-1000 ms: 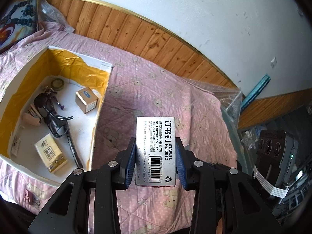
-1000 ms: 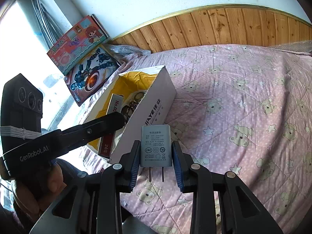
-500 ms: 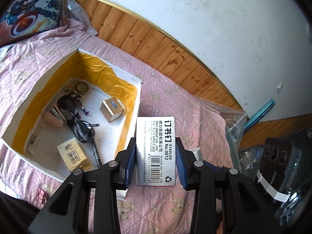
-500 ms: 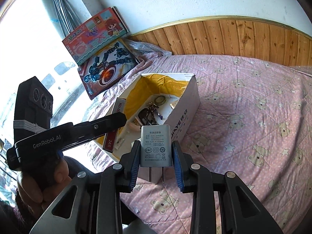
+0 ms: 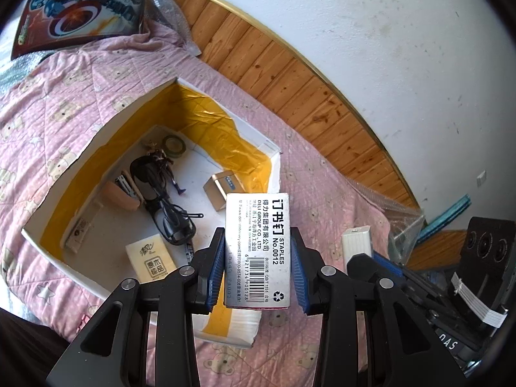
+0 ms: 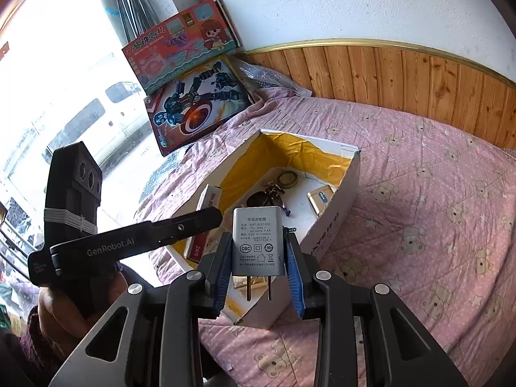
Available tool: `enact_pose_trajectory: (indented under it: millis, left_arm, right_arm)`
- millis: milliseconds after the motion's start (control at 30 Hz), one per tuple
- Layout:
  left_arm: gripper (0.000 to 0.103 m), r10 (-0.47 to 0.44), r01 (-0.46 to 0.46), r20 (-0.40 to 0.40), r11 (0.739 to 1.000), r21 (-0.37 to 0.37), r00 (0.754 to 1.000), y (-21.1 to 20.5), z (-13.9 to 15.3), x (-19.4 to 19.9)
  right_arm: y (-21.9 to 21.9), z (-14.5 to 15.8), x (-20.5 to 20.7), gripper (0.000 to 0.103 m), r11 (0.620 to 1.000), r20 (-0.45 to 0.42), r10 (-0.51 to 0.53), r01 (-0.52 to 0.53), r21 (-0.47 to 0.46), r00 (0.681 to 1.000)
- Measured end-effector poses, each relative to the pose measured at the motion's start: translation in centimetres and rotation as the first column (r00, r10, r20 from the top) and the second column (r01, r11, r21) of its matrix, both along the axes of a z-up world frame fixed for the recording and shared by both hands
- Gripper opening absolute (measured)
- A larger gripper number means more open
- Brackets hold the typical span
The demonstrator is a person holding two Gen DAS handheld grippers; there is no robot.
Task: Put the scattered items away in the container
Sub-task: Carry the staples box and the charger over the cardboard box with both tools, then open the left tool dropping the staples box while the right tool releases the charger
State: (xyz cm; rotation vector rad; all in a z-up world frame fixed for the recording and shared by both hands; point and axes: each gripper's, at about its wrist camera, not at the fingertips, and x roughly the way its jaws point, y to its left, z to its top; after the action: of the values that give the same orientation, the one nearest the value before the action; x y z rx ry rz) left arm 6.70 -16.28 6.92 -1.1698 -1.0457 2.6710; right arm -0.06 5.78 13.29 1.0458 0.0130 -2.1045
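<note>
**Both grippers loaded, hanging over the box**

The left gripper (image 5: 258,269) has its blue-padded fingers clamped on a white cardboard box of staples (image 5: 258,251), label side facing the camera, barcode and "No.0012" readable. It hangs above the near corner of the white cardboard container with the yellow foil lining (image 5: 225,135), which sits on a pink quilted bedspread with little bear prints (image 5: 64,96).

The right gripper (image 6: 258,274) is squeezed onto a grey plastic power adapter (image 6: 258,245), prongs pointing down toward the camera, and it's also over the near end of the same container (image 6: 348,187). From that view the left gripper (image 6: 206,217) pokes in from the left side, held by a person's hand (image 6: 64,306).

Already lying inside the container: a small gold box (image 5: 222,190), a tangle of black cable (image 5: 167,213), a roll of tape (image 5: 174,143), a pale yellow tissue pack (image 5: 151,258) and a tan stapler-looking thing (image 5: 122,193).

Off at the head of the bed, two colourful toy boxes (image 6: 193,103) lean near the wood-panelled wall (image 6: 419,74).
</note>
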Motion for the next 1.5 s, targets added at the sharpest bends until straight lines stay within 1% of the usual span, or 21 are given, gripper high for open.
enact_pose_trajectory:
  millis: [200, 433, 667, 900, 1067, 1167, 1233, 1333, 1500]
  left_arm:
    - [0.038, 0.019, -0.019, 0.053, 1.000, 0.001, 0.998, 0.2, -1.4, -1.4]
    - [0.038, 0.021, -0.020, 0.125, 1.000, -0.013, 0.992, 1.6, -3.0, -3.7]
    - [0.038, 0.042, -0.042, 0.182, 0.999, -0.004, 0.982, 2.3, -4.5, -5.7]
    - [0.038, 0.080, -0.098, 0.244, 0.993, 0.063, 0.967, 1.6, -6.9, -7.0]
    - [0.038, 0.080, -0.114, 0.281, 0.988, 0.106, 0.956, 1.4, -8.3, -7.8]
    - [0.038, 0.081, -0.132, 0.304, 0.979, 0.152, 0.949, 1.1, -9.0, -8.3]
    - [0.038, 0.086, -0.146, 0.307, 0.973, 0.177, 0.948, 0.7, -9.2, -8.5]
    - [0.038, 0.104, -0.167, 0.305, 0.968, 0.188, 0.947, -0.1, -9.2, -8.7]
    - [0.038, 0.091, -0.169, 0.310, 0.957, 0.236, 0.946, -0.8, -9.9, -9.5]
  right_arm:
    - [-1.5, 0.0, -1.9, 0.033, 0.999, 0.003, 0.042, -0.042, 0.033, 0.999]
    - [-3.3, -0.1, -4.4, 0.033, 0.993, 0.005, 0.082, -0.082, 0.089, 0.997]
    - [-5.0, -0.9, -7.9, 0.033, 0.989, 0.056, 0.097, -0.102, 0.110, 0.994]
    - [-7.5, -2.0, -11.4, 0.033, 0.983, 0.104, 0.112, -0.125, 0.135, 0.988]
    - [-10.0, -3.6, -13.6, 0.033, 0.971, 0.142, 0.126, -0.151, 0.184, 0.982]
    - [-11.4, -5.0, -15.1, 0.033, 0.962, 0.174, 0.118, -0.156, 0.225, 0.978]
    - [-12.1, -6.0, -16.1, 0.033, 0.957, 0.195, 0.110, -0.157, 0.244, 0.975]
    - [-13.0, -7.4, -17.1, 0.033, 0.949, 0.233, 0.106, -0.169, 0.267, 0.967]
    - [-14.0, -9.6, -19.0, 0.033, 0.935, 0.293, 0.087, -0.180, 0.305, 0.952]
